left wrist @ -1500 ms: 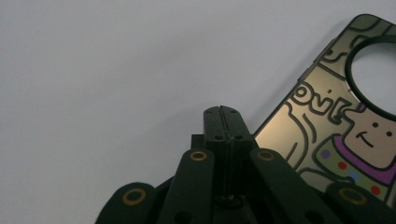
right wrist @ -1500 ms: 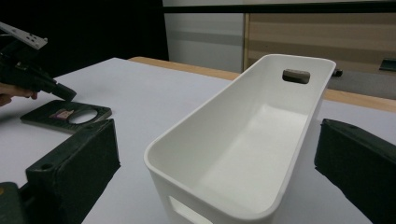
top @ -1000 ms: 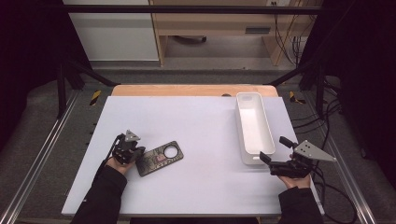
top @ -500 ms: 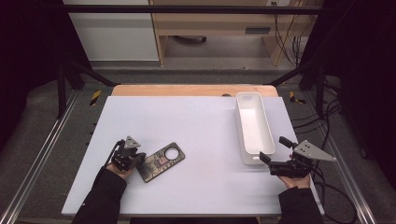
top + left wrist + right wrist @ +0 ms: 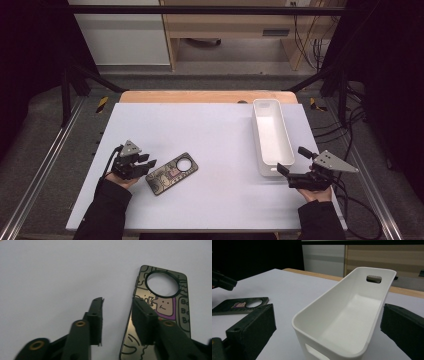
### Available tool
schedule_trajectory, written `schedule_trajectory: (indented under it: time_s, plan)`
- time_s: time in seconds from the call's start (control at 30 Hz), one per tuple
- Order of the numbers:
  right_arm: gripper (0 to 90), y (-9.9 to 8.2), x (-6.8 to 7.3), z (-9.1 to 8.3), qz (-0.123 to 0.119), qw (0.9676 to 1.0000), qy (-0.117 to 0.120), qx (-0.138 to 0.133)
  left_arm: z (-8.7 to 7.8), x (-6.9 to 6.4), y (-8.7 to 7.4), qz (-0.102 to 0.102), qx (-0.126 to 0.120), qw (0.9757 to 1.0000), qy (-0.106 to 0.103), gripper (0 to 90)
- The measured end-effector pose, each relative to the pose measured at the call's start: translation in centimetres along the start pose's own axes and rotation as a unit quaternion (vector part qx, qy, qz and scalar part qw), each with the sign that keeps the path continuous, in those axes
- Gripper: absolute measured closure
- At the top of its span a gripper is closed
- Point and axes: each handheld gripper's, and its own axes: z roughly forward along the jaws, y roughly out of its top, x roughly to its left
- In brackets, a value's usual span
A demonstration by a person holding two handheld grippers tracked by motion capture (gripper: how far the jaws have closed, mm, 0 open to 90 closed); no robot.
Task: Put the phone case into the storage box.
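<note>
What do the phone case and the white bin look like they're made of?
Phone case: probably hard plastic with a glossy, mirror-like printed surface; it catches reflections around the cartoon drawings, and has a round camera cutout. White bin: looks like moulded plastic with a smooth satin finish, judging by its thin rounded walls and slotted handles.

A dark phone case [image 5: 171, 173] with cartoon drawings and a round camera opening is laid flat on the white table [image 5: 210, 135], just ahead of the left gripper [image 5: 149, 164], whose parted jaws are held above its near end.
</note>
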Motion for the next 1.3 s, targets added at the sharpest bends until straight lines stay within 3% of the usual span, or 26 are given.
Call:
schedule_trajectory:
  time_s: [0.07,0.33,0.37,0.53,0.9,1.07,1.3]
  plan:
    - [0.1,0.0,0.0,0.1,-0.001,1.0000,0.002,0.002,-0.3,0.1,0.1,-0.008,-0.008,0.9999,-0.002,39.5]
    - [0.2,0.0,0.1,0.1,-0.001,1.0000,0.003,0.003,-1.6,-0.1,1.0,-0.010,-0.027,0.9995,-0.009,19.1]
    - [0.1,0.0,0.0,0.1,-0.003,1.0000,0.003,0.002,-1.7,-0.2,1.1,-0.010,-0.024,0.9996,-0.014,12.6]
    - [0.1,0.0,0.1,0.2,-0.003,1.0000,0.004,0.005,-2.0,-0.5,1.7,0.002,-0.012,0.9996,-0.024,4.3]
    - [0.2,-0.1,0.1,0.3,-0.003,0.9999,0.005,0.008,-0.6,-2.2,2.5,0.046,0.031,0.9974,-0.045,0.0]
    - [0.1,0.0,0.1,0.2,-0.003,1.0000,0.005,0.006,0.6,-2.8,2.9,0.051,0.052,0.9958,-0.055,0.0]
    - [0.1,0.0,0.1,0.2,-0.003,1.0000,0.005,0.007,2.6,-4.0,3.3,0.069,0.093,0.9912,-0.065,0.0]
